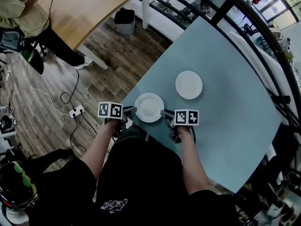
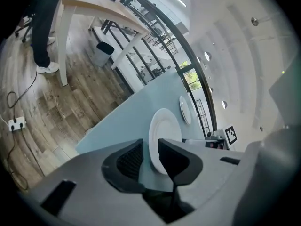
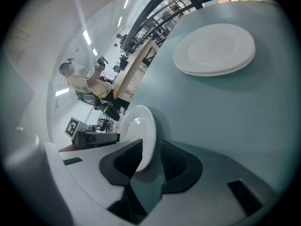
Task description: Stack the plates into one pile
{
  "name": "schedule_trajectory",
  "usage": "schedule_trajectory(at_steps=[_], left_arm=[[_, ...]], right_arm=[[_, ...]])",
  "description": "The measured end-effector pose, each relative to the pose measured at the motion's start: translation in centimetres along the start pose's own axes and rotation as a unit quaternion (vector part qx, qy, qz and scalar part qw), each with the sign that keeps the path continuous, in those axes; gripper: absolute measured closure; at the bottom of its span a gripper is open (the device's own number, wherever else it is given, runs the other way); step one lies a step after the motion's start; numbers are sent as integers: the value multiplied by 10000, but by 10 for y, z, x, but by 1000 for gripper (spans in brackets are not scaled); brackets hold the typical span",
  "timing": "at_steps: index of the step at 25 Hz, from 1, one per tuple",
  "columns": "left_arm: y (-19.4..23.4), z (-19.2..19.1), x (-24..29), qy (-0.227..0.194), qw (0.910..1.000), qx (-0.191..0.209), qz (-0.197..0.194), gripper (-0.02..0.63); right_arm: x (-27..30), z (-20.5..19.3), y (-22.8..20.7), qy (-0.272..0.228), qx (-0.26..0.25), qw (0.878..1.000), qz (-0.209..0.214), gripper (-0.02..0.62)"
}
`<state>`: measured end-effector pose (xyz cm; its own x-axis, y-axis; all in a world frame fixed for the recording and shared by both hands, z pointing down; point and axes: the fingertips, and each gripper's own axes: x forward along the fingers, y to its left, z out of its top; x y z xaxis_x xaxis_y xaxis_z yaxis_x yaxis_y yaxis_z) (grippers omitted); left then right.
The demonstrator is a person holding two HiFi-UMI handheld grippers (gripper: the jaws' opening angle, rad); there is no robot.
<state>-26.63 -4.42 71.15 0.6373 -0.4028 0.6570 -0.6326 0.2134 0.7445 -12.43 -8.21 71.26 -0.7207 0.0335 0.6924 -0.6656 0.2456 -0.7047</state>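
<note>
Surface: pale blue-green rectangular tabletop [image 1: 225, 126] over a grey-brown plank floor [image 1: 113, 55]; a light wooden table [image 1: 89, 8] stands toward 11 o'clock in the head view.
Plates: two round white ceramic plates, both flat on the tabletop and apart from each other, not stacked.
Near plate [image 1: 149, 107]: by the table's near edge, directly between the two grippers.
Far plate [image 1: 189, 84]: toward 1 o'clock from the near plate, further in on the tabletop.
Grippers: two hand-held grey two-jaw grippers, each with one black-and-white marker cube.
Left gripper [image 2: 150, 146]: at 9 o'clock of the near plate; jaws apart, the plate's rim standing in the gap with space on either side.
Right gripper [image 3: 151, 147]: at 3 o'clock of the near plate; jaws apart, the opposite rim between them, not pinched.
Floor items: one white power strip [image 1: 76, 111] with trailing cable, toward 9 o'clock of the near plate; one black bin [image 1: 124, 17] toward 12 o'clock.
</note>
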Motion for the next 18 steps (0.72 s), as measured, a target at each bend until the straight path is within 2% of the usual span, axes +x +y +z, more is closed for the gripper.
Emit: schedule_trajectory(at_steps=[9,12,15,18], left_arm=[[-2,2,10,342,9992,-118,-156,525],[-1,4,14,423,9989,-120,-131,543],[3,3,12,496,9986,-161,-115,566],[2,6,6,553,9984,-42,-138,566]], right_arm=[[11,6,4,4,289,9996,13,502],[12,6,-2,18,337,9994,-115,545],[12,3,-1,-7,424,9990,-121,557],[10,3,6,-128,445,9988,-131,558]])
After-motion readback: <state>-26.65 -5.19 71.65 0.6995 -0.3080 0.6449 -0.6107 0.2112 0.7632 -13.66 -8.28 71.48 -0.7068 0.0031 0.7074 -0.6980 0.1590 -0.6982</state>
